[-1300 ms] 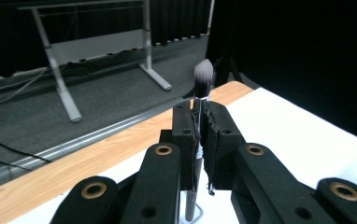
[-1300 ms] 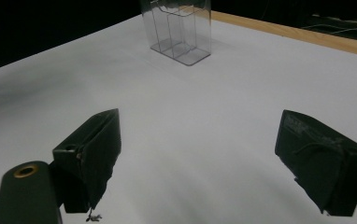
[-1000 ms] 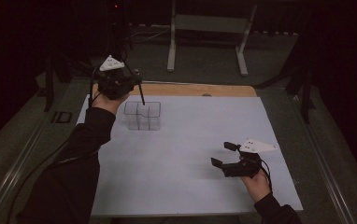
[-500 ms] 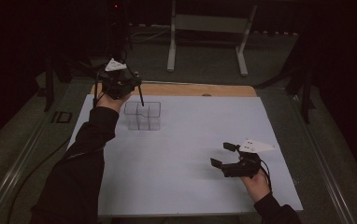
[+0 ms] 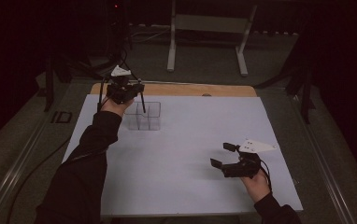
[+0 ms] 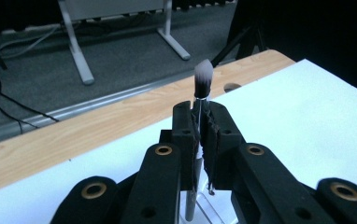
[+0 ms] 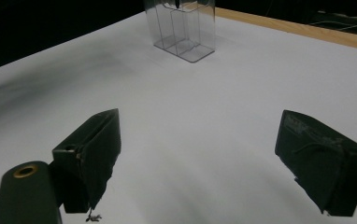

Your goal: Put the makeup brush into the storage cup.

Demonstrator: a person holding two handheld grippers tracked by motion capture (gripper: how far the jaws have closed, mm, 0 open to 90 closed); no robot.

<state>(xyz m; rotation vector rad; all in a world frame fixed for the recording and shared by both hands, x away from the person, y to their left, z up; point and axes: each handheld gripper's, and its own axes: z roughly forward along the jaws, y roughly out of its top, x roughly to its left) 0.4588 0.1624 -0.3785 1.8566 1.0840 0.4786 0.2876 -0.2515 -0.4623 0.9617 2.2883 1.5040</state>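
Left gripper, jaws pinching a makeup brush bristles-up, has dropped toward the clear organizer so the handle tip now sits at a compartment, insertion likely next; right gripper rests spread, empty.

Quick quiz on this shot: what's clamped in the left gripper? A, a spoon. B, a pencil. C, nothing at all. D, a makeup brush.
D: in the left gripper view the left gripper is shut on the thin handle of a brush, whose soft bristle tip stands up above the jaws.
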